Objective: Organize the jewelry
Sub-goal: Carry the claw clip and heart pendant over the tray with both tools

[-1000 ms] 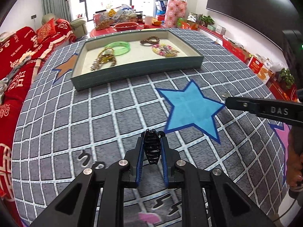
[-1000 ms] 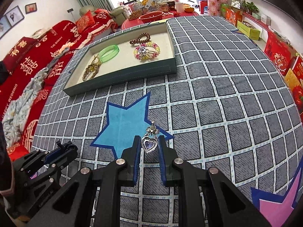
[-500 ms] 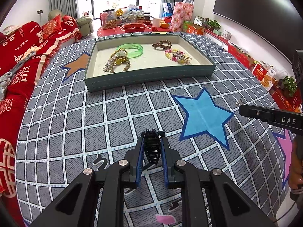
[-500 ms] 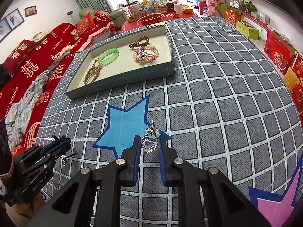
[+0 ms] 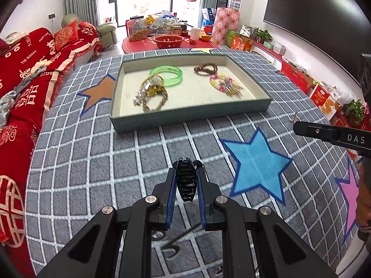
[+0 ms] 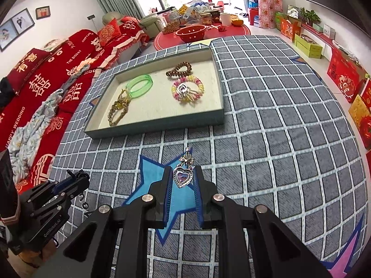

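Gripping a black hair claw [image 5: 186, 179], the left gripper [image 5: 185, 183] had its jaws closed narrow on the claw's sides, short of the tray [image 5: 190, 118]. The right gripper [image 6: 183, 180] likewise pinched a heart pendant [image 6: 183, 176] by its edges, its bow tip free, short of the tray too. Both pieces hung clear of the checked tabletop [image 6: 266, 139], probably for carrying to the tray, where a green bangle [image 5: 165, 75] and bracelets lay.
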`<state>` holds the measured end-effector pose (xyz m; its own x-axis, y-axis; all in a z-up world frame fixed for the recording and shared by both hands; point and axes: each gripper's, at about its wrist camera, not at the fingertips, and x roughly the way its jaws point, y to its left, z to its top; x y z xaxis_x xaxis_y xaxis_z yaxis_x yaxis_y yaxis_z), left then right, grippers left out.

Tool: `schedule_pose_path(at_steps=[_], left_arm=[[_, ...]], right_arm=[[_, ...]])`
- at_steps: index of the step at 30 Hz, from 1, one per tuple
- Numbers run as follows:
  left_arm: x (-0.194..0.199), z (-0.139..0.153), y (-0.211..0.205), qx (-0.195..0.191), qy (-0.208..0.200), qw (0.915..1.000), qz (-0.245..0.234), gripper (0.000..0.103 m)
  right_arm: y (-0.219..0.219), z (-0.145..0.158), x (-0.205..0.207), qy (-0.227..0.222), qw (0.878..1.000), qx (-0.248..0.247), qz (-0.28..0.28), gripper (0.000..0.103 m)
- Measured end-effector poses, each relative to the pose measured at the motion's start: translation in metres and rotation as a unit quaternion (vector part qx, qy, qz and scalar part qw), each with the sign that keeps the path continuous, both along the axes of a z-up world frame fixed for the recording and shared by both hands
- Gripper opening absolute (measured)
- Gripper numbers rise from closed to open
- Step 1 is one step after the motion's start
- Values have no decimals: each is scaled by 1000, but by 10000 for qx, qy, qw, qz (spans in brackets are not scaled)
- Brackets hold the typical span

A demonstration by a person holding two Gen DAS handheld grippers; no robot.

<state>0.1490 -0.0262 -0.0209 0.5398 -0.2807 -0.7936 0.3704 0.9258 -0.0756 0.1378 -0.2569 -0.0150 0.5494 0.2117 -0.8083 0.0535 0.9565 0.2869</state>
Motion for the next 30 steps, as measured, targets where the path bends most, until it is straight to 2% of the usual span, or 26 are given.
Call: schedule_pose_path(at_steps=[11, 18, 30], left_arm=[[51, 19, 14, -73, -170, 9993, 338, 30], [82, 30, 2, -118, -314, 9989, 332, 30], [119, 17, -22, -28, -249, 9986, 465, 30]], right_arm=[[2, 17, 44, -147, 9998, -43, 144, 19], [1, 20, 76, -127, 9998, 33, 157, 19], [11, -2, 115, 72, 9996, 87, 252, 19]])
